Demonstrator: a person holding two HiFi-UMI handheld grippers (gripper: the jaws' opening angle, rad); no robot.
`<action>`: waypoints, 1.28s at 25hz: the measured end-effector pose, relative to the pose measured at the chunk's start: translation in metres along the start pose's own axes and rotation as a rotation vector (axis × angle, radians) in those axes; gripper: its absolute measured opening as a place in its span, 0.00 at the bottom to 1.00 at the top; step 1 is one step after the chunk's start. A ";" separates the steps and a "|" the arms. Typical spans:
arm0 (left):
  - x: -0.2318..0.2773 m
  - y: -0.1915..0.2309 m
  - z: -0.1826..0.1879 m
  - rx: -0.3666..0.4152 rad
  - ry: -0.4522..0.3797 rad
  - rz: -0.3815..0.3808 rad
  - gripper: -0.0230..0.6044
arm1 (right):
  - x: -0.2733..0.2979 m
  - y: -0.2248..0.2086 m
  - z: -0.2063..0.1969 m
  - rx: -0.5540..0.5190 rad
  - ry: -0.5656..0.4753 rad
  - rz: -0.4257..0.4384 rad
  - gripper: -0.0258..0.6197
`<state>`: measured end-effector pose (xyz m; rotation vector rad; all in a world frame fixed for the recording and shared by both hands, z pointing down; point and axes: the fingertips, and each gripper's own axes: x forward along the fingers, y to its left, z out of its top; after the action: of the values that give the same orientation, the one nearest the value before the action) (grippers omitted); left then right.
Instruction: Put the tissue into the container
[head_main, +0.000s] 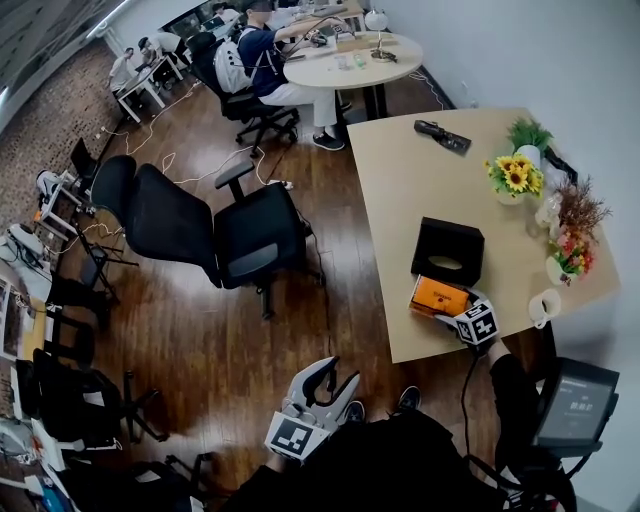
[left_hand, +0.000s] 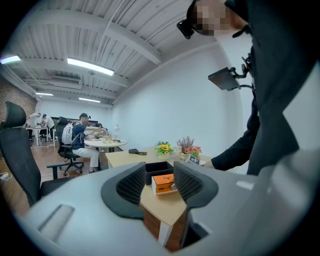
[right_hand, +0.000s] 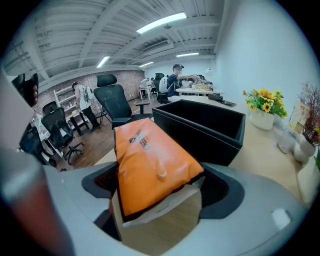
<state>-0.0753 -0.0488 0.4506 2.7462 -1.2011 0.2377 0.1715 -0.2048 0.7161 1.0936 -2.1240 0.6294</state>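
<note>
1. Tissue is what we are handling: the orange, soft, plastic-wrapped tissue pack (head_main: 440, 296) is lying near the front edge of the pale wooden counter (head_main: 400, 170). It is just beside the black, rectangular, open-topped container (head_main: 446, 226) and not yet inside it.
2. We are gripping it with the right gripper (head_main: 447, 306), whose fingers (right_hand: 220, 187) are pinching the tissue pack across its width, one ribbed pad on each long side. We are judging that this sideways hold is meant to let the pack go lengthwise into the opening.
3. We are pointing this gripper steeply downward, probably because the pack is lying flat and low and will need lifting over the container's wall.
4. We are holding the left gripper (head_main: 335, 372) off the counter, over the dark wooden floor, with its fingers (left_hand: 132, 185) standing spread and nothing held. The job is looking like one-handed work, so this hand is out of the way.
5. Looking through the head view, we are getting the layout: both grippers, and the pack at the container's near side. Pad contact is too small to read there.
6. Looking through the right gripper view, we are seeing that contact, with the container's front wall just behind the pack.
7. Looking through the left gripper view, we are seeing pack and container far off, framed between the spread fingers, with the pack apparently resting on the counter.
</note>
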 end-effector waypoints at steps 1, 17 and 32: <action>0.001 0.000 0.000 -0.001 -0.004 -0.002 0.29 | -0.002 0.001 0.001 -0.005 0.000 0.003 0.80; -0.016 -0.002 0.007 -0.017 -0.066 -0.042 0.29 | -0.045 0.017 0.002 -0.044 -0.003 -0.032 0.80; -0.015 0.000 0.011 -0.043 -0.076 -0.054 0.29 | -0.110 0.008 0.050 -0.132 -0.074 -0.099 0.80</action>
<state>-0.0843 -0.0403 0.4364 2.7692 -1.1340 0.1019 0.1961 -0.1762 0.6010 1.1565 -2.1261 0.4016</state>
